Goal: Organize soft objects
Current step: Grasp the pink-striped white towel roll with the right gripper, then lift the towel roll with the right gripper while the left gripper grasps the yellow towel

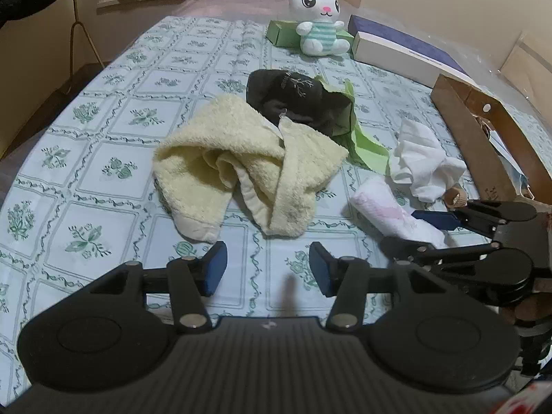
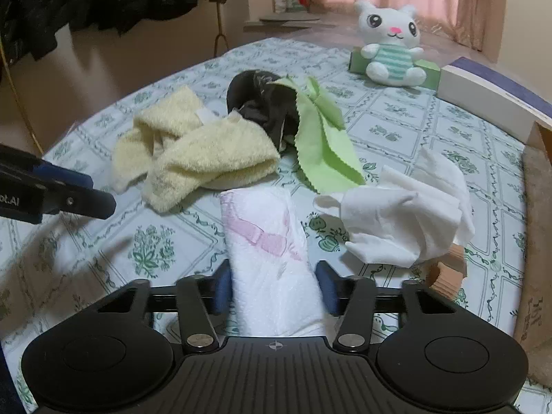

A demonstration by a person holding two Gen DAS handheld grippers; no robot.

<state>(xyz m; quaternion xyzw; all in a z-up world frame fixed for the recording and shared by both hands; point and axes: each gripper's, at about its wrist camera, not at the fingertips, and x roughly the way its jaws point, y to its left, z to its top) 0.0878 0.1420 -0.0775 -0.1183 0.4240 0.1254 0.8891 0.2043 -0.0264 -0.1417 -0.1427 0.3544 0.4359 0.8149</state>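
Observation:
A rolled white cloth with pink print lies on the flowered tablecloth, and my right gripper is shut on its near end, a pad against each side. In the left wrist view the same roll shows in the right gripper. My left gripper stands open over bare tablecloth, just short of a crumpled yellow towel. Behind the towel lie a black cloth and a light green cloth. A crumpled white cloth sits right of the roll.
A white plush bunny sits at the far end against a green box, beside a blue-and-white box. A brown box stands along the right side. A small tan object lies under the white cloth. The table edge curves off on the left.

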